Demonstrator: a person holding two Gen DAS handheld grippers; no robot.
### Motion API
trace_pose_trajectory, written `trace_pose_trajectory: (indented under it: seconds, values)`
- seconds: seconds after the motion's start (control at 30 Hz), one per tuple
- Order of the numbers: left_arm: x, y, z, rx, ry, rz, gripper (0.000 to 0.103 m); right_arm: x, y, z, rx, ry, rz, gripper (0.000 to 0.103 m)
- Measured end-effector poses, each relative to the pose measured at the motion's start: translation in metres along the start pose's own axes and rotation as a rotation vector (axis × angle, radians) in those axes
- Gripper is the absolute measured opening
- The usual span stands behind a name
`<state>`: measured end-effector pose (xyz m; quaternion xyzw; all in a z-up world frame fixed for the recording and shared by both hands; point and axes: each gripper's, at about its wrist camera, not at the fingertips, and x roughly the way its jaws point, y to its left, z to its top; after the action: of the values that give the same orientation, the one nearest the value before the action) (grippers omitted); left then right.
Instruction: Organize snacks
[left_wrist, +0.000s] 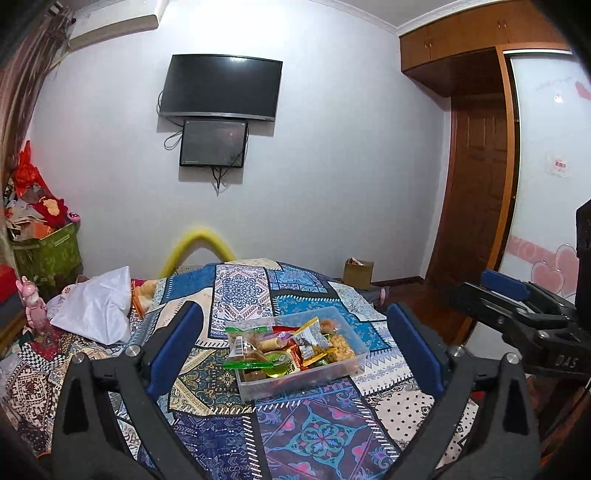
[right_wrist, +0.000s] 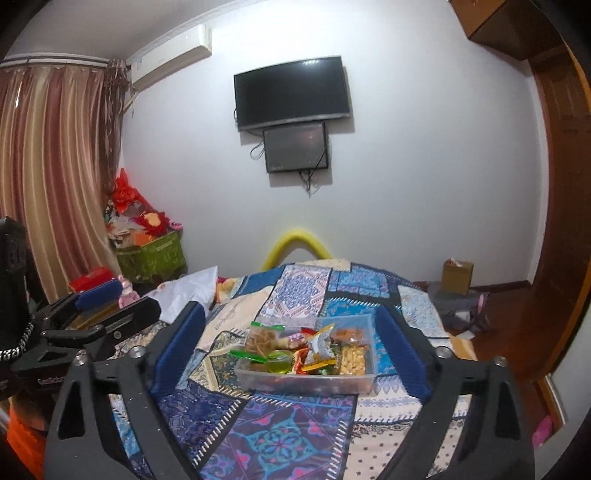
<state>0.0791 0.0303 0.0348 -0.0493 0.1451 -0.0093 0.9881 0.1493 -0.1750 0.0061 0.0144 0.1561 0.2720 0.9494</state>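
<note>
Left wrist view, contents left to right: white pillow (left_wrist: 98, 308) on the bed's far left; patchwork bedspread (left_wrist: 236, 291) across the whole surface; left gripper (left_wrist: 295, 347) with its blue pads spread wide and nothing between them; clear plastic bin (left_wrist: 356, 360) resting on the bedspread ahead of the jaws, heaped with snack packets (left_wrist: 280, 343); right gripper (left_wrist: 513, 299) at the right edge, seen side-on, whether parted or closed could not be told from this angle.

Right wrist view, left to right: left gripper (right_wrist: 103, 306) at the left edge; right gripper (right_wrist: 291, 350) with its jaws wide apart and empty; clear plastic bin (right_wrist: 306, 382) framed between its fingers but not touched; snack packets (right_wrist: 295, 347) piled above the rim in places.

Condition of task: neither gripper held anything; all snacks sat in the bin.

Hazards, as judged:
- Packets were glossy, loosely stacked and overlapping; a pinch on one would likely drag or tip a neighbour over the low wall.
- The bin sat on soft bedding, so a downward push could tilt or slide it.
- A grip on a packet's slack corner could slip.
- Both grippers faced the same bin at close quarters, so simultaneous reaches risked a collision.
</note>
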Motion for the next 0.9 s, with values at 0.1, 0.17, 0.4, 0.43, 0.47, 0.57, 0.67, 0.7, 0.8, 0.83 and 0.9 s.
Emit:
trace_pose_trajectory:
  seconds: [0.1,0.17,0.4,0.43,0.47,0.57,0.67,0.7,0.8,0.83,0.9]
  values:
    - [-0.005,-0.002,-0.001,0.001,-0.003,0.005,0.101,-0.002,0.0,-0.002,0.003,-0.005,-0.004,0.1]
    - [-0.007,-0.003,-0.002,0.004,-0.006,0.009,0.101,-0.001,0.001,-0.004,0.002,-0.001,-0.01,0.1]
    - [-0.009,-0.004,-0.004,0.003,-0.006,0.012,0.101,-0.01,-0.001,-0.011,0.002,0.007,-0.016,0.1]
    - [-0.009,-0.004,-0.004,0.005,-0.005,0.013,0.101,-0.011,-0.001,-0.012,0.003,0.008,-0.016,0.1]
    - [-0.008,-0.003,-0.005,0.006,-0.005,0.013,0.101,-0.012,-0.001,-0.013,0.003,0.009,-0.017,0.1]
    - [-0.008,-0.003,-0.007,0.007,-0.002,0.016,0.101,-0.013,-0.001,-0.015,0.007,0.011,-0.016,0.1]
    - [-0.007,-0.002,-0.009,0.005,0.007,0.016,0.101,-0.014,-0.001,-0.015,0.011,0.014,-0.012,0.1]
    - [-0.007,-0.003,-0.01,0.005,0.008,0.016,0.101,-0.015,-0.001,-0.016,0.01,0.014,-0.013,0.1]
    - [-0.005,-0.002,-0.011,0.002,0.013,0.017,0.101,-0.016,0.0,-0.016,0.007,0.015,-0.015,0.1]
    - [-0.005,-0.001,-0.011,0.001,0.013,0.017,0.101,-0.016,0.0,-0.017,0.008,0.016,-0.014,0.1]
    - [-0.005,-0.001,-0.011,0.0,0.014,0.017,0.101,-0.016,0.0,-0.017,0.007,0.015,-0.016,0.1]
